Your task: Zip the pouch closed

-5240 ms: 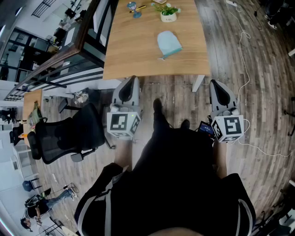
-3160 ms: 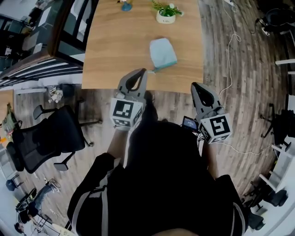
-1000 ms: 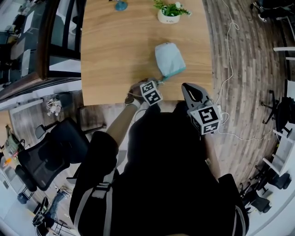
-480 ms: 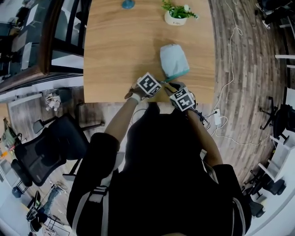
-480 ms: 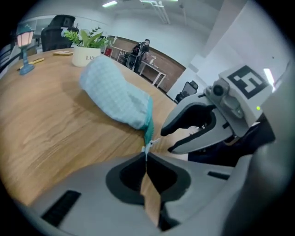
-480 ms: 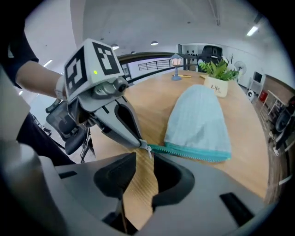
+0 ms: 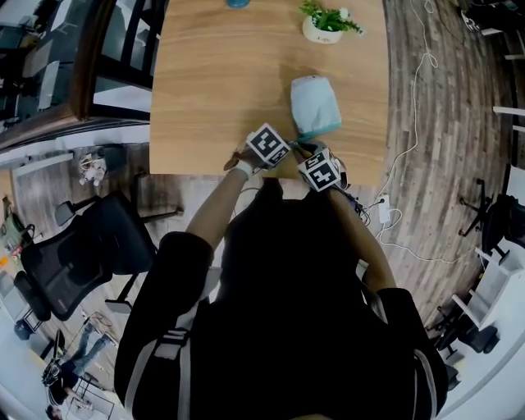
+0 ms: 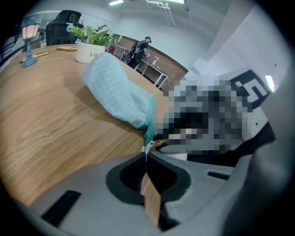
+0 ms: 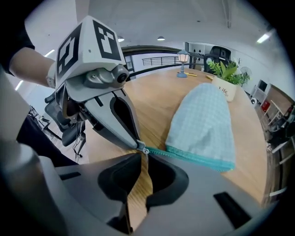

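A light blue pouch [image 7: 315, 105] lies on the wooden table [image 7: 221, 74], its teal zipper edge [image 9: 193, 156] towards me. My left gripper [image 8: 146, 156] is shut on the small white tab [image 8: 146, 149] at the zipper's near end. In the right gripper view, the left gripper's fingers [image 9: 120, 123] reach down to that same end. My right gripper [image 9: 140, 156] sits right beside it, jaws closing, with the silver zipper pull [image 9: 143, 150] between the tips. In the head view both marker cubes [image 7: 268, 145] are close together at the table's near edge.
A potted plant [image 7: 325, 25] in a white pot stands at the table's far side, beyond the pouch. A small blue lamp [image 8: 28, 39] stands further left. A black office chair [image 7: 74, 262] is on the floor to the left, and cables [image 7: 410, 98] run along the floor on the right.
My right gripper has dropped from beside my body to the table edge and now sits against the left one at the zipper's end. The left gripper has rolled but stayed in place.
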`<action>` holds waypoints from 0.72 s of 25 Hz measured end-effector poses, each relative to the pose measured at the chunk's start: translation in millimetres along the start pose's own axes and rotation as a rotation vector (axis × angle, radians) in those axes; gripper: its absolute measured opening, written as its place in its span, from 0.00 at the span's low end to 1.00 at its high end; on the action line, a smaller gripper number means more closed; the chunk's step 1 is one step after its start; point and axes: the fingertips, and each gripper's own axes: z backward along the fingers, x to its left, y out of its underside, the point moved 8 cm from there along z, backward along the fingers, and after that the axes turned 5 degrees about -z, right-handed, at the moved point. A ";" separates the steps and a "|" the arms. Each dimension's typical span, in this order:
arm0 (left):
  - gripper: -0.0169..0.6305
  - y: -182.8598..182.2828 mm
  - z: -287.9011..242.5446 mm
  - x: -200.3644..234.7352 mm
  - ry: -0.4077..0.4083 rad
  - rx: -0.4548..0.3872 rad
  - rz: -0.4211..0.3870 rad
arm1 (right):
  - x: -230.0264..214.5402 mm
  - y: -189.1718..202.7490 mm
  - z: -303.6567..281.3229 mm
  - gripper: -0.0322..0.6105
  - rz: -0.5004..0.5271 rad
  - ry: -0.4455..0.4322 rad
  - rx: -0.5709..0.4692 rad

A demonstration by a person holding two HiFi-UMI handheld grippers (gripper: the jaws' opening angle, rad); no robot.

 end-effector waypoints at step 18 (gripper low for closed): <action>0.03 -2.7 -1.5 -0.9 -0.030 0.038 0.018 | -35.7 14.8 13.8 0.08 -0.114 0.060 0.016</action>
